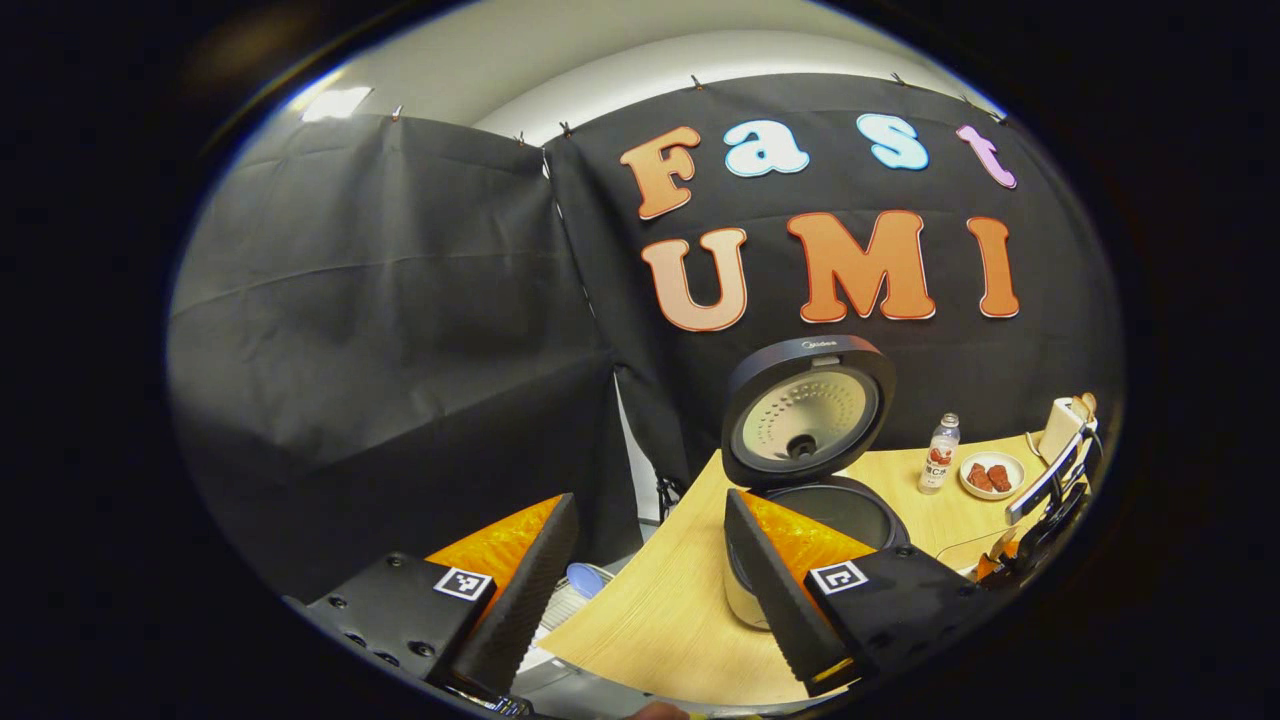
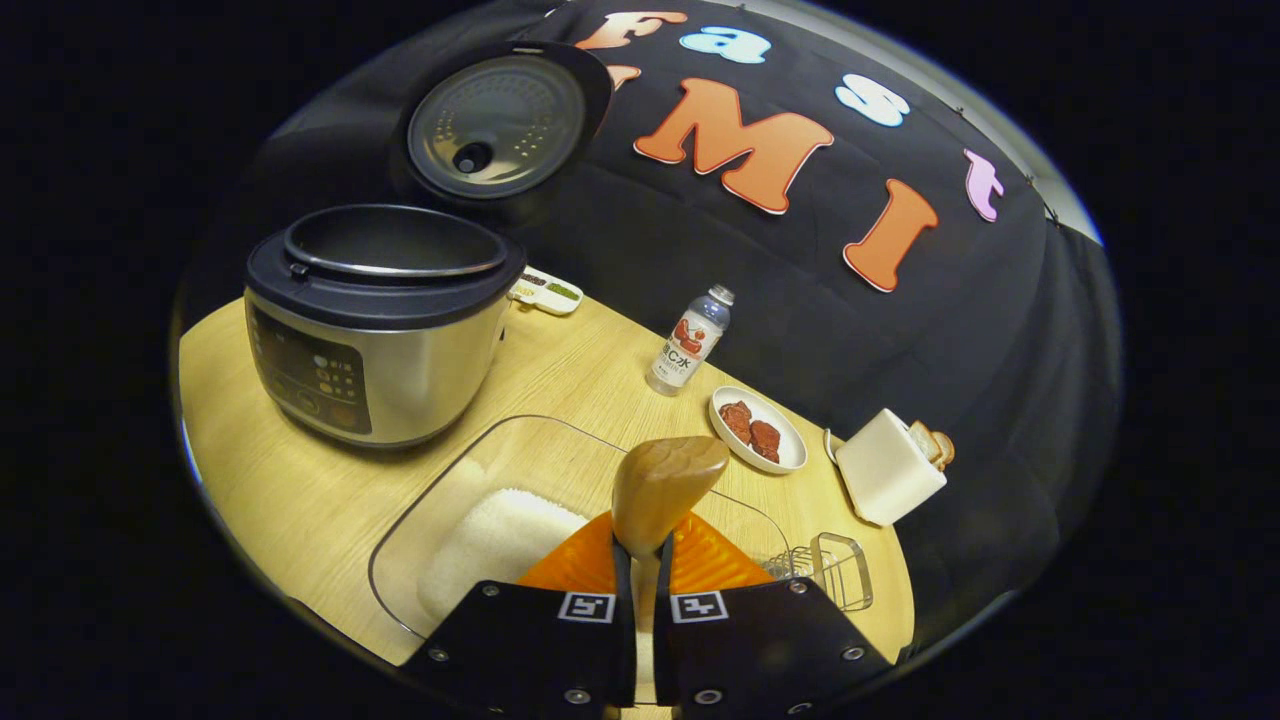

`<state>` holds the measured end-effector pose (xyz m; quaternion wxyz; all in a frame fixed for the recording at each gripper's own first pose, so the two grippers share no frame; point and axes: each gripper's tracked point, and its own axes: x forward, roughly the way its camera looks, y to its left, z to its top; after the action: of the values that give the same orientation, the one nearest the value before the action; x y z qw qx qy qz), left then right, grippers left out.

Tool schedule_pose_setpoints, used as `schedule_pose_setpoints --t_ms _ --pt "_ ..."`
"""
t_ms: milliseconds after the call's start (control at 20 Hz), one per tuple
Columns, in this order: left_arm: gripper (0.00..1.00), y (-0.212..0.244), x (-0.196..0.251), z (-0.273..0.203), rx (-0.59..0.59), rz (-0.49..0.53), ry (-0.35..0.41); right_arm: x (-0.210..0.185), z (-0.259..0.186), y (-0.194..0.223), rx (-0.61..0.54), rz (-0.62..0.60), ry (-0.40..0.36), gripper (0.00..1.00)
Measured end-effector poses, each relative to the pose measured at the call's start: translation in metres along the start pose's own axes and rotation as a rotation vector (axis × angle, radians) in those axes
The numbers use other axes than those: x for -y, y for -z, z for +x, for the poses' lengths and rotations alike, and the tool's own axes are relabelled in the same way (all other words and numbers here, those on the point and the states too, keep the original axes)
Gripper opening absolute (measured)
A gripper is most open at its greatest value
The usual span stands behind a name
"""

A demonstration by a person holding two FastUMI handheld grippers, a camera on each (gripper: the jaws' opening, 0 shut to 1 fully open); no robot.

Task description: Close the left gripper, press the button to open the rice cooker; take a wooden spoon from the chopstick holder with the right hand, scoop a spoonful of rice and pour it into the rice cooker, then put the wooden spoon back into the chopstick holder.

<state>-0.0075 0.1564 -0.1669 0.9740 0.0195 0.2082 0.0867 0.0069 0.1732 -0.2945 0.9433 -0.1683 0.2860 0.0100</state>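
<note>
Your right gripper (image 2: 640, 560) clamps the wooden spoon (image 2: 665, 485); rice cooker (image 2: 375, 320) at ten o'clock; left gripper (image 1: 640, 580) gapes.

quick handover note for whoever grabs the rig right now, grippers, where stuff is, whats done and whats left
Left gripper: open, holding nothing, off the table's edge.
Right gripper: shut on the wooden spoon, bowl over the clear rice container.
Rice cooker: lid up, pot looks empty.
Chopstick holder: right of the container.
Done: cooker opened, spoon taken.
Left: scoop rice, pour into the cooker, return the spoon.
</note>
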Motion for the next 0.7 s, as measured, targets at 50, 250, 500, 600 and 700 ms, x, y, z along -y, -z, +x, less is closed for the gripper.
schedule_pose_setpoints --t_ms 50,250,500,600,700 --pt "0.92 0.001 -0.001 0.001 -0.003 -0.004 0.002 -0.002 -0.001 -0.002 -0.004 0.027 -0.010 0.06" --pt "0.92 0.001 -0.001 0.005 -0.006 -0.006 0.017 -0.011 -0.005 -0.011 -0.017 0.131 -0.047 0.06" --pt "0.92 0.001 0.005 0.008 -0.006 0.011 0.041 -0.008 -0.002 -0.011 -0.067 0.353 -0.099 0.06" --pt "0.92 0.000 0.009 0.008 -0.008 0.016 0.050 -0.007 -0.001 -0.010 -0.090 0.437 -0.123 0.06" --pt "0.92 0.001 0.011 0.009 -0.012 0.019 0.057 -0.002 -0.001 -0.009 -0.102 0.505 -0.141 0.06"
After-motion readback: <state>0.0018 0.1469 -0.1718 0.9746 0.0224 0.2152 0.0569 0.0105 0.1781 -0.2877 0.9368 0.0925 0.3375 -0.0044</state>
